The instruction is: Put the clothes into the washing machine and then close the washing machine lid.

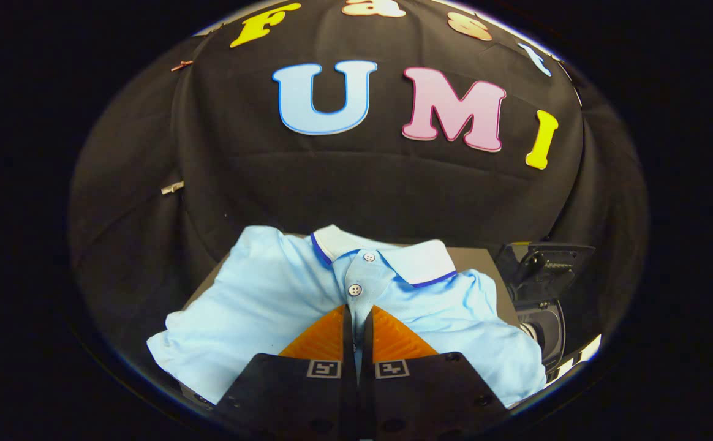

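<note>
A light blue polo shirt with a white collar and buttons lies spread on a dark tabletop. My gripper sits low over the shirt's front, its fingertips at the button placket just below the second button. The two fingers stand almost together, and a thin strip of blue cloth shows pinched between them. To the right of the shirt stands a small dark washing machine, its lid raised open behind the round opening.
Black cloth walls hang close behind the table and on both sides. The washing machine stands at the table's right end, a short way from the shirt's right sleeve.
</note>
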Action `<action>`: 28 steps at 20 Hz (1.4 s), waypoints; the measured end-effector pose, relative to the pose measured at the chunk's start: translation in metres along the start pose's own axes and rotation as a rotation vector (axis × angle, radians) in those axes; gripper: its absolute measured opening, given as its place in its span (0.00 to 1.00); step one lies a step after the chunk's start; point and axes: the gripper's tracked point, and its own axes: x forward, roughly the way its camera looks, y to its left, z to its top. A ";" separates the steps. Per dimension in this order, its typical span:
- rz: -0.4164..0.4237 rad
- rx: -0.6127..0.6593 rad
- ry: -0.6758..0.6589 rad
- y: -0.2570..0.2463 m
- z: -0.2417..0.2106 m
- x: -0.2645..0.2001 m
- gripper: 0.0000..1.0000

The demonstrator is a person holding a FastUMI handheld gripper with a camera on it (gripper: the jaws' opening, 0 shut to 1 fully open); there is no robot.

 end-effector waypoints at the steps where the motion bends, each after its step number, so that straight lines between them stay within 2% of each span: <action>1: -0.006 -0.004 -0.026 -0.003 0.005 -0.008 0.06; 5: -0.025 -0.035 -0.139 -0.016 0.033 -0.035 0.06; 10: -0.081 -0.030 -0.254 -0.058 0.072 -0.071 0.06; 19: -0.214 0.020 -0.320 -0.192 0.096 -0.095 0.05; 28: -0.262 0.027 -0.300 -0.311 0.084 -0.082 0.05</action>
